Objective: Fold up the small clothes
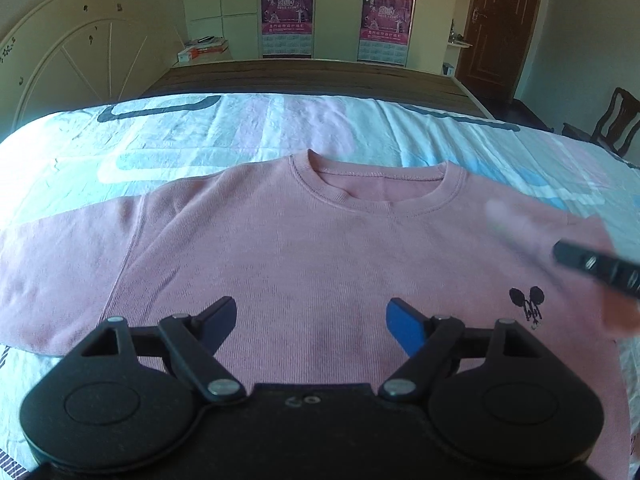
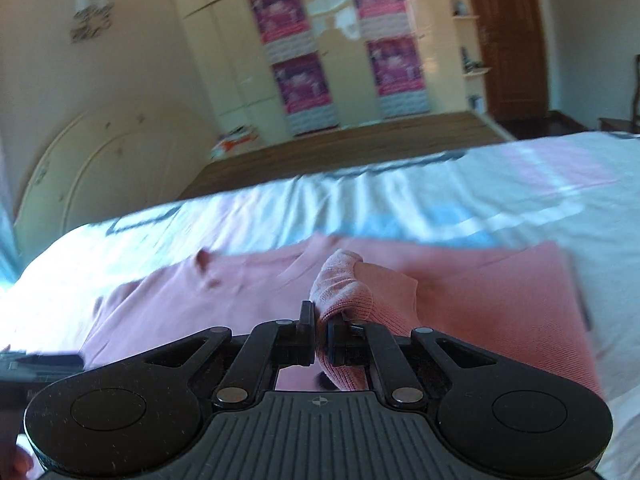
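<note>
Fabric is pinched between the fingers of the right gripper (image 2: 319, 334): they stand narrow, clamped on a bunched sleeve end (image 2: 344, 292) of the pink sweatshirt (image 1: 320, 240), which rises just ahead of the fingertips. Beyond that bunch, more pink cloth lies flat on the bed (image 1: 240, 128), though the right view is blurred. The left gripper (image 1: 311, 322) has its fingers spread wide and holding nothing, poised over the shirt's lower chest; whether they touch the cloth I cannot tell. Ahead of them the body lies face-up and smooth, with the collar (image 1: 376, 184) farthest away and a small black print (image 1: 527, 302) off to their right. Judging by this, folding has only just begun: one sleeve is gripped for turning inward, while the other sleeve and the body fold remain.
</note>
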Tool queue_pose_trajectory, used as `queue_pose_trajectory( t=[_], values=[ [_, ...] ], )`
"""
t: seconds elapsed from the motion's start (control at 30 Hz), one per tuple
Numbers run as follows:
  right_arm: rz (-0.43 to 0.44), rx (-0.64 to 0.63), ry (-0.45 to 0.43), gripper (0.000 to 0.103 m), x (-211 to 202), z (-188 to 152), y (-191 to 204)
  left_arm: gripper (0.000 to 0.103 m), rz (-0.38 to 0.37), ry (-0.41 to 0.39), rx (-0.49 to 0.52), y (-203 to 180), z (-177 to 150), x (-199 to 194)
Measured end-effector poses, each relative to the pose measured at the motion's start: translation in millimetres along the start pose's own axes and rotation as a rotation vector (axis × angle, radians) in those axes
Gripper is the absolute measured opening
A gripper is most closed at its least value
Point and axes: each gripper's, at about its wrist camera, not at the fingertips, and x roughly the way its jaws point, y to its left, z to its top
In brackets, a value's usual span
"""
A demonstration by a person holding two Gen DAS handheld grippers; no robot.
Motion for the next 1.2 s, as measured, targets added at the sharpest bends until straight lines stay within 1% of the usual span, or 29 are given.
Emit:
queue_pose_trajectory(
  t=[0.03,0.07,0.1,0.13,0.17,0.2,0.23,0.27,0.37,0.43,0.47,0.53,0.6,0.63,0.7,0.73,0.8,0.83,0.9,0.93,0.97,1.0,1.03,1.07,1.1,1.2],
  values=[
    [0.022,-0.008,0.028,0.005,8,-8,10,0.083,-0.016,0.005,-0.015,4,1,1],
    [0.039,-0.02,0.058,0.006,16,-15,20,0.087,-0.038,0.013,-0.033,7,2,1],
    [0.035,-0.033,0.08,0.007,22,-22,28,0.09,-0.065,0.023,-0.055,9,2,3],
    [0.032,-0.036,0.089,0.016,23,-26,31,0.09,-0.095,0.032,-0.07,10,2,4],
    [0.038,-0.027,0.086,0.03,19,-30,30,0.092,-0.129,0.042,-0.078,9,3,6],
    [0.042,-0.011,0.074,0.037,15,-31,27,0.093,-0.165,0.058,-0.084,5,3,9],
    [0.034,-0.001,0.059,0.05,9,-30,23,0.093,-0.193,0.07,-0.082,0,2,12],
    [0.02,0.003,0.046,0.054,2,-31,18,0.094,-0.22,0.081,-0.073,-6,2,15],
    [-0.016,0.01,0.027,0.054,-22,-30,5,0.094,-0.297,0.115,-0.048,-29,-1,23],
    [-0.079,0.007,0.008,0.054,-39,-31,-7,0.094,-0.321,0.12,-0.013,-48,-6,25],
    [-0.125,0.002,0.002,0.054,-46,-33,-14,0.094,-0.33,0.118,0.013,-58,-8,25],
    [-0.2,0.008,0.001,0.054,-60,-39,-32,0.092,-0.348,0.115,0.099,-81,-16,24],
    [-0.257,0.04,0.013,0.054,-70,-47,-51,0.089,-0.331,0.107,0.18,-102,-25,25],
    [-0.276,0.055,0.021,0.054,-73,-51,-58,0.087,-0.326,0.104,0.201,-110,-28,27],
    [-0.313,0.078,0.039,0.054,-78,-58,-71,0.072,-0.297,0.098,0.222,-121,-31,37],
    [-0.324,0.087,0.045,0.054,-79,-62,-75,0.069,-0.288,0.092,0.223,-122,-31,42],
    [-0.333,0.101,0.052,0.054,-82,-67,-81,0.058,-0.266,0.089,0.223,-124,-31,53],
    [-0.337,0.105,0.054,0.054,-84,-69,-83,0.055,-0.25,0.091,0.216,-123,-29,56],
    [-0.341,0.108,0.059,0.054,-86,-73,-86,0.052,-0.261,0.051,0.179,-116,-26,59],
    [-0.342,0.109,0.062,0.054,-86,-74,-87,0.046,-0.254,0.037,0.156,-113,-23,59],
    [-0.345,0.11,0.065,0.054,-84,-75,-88,0.037,-0.249,0.028,0.144,-111,-20,60],
    [-0.35,0.111,0.069,0.054,-82,-76,-89,0.031,-0.245,0.016,0.139,-110,-16,61],
    [-0.353,0.112,0.069,0.054,-79,-76,-89,0.027,-0.246,-0.005,0.134,-108,-13,60],
    [-0.356,0.112,0.067,0.054,-77,-76,-89,0.016,-0.249,-0.027,0.124,-105,-11,59],
    [-0.359,0.113,0.066,0.054,-75,-75,-90,0.011,-0.246,-0.044,0.115,-103,-7,57],
    [-0.357,0.118,0.075,0.054,-66,-73,-90,0.011,-0.276,-0.085,0.027,-87,3,50]
  ],
)
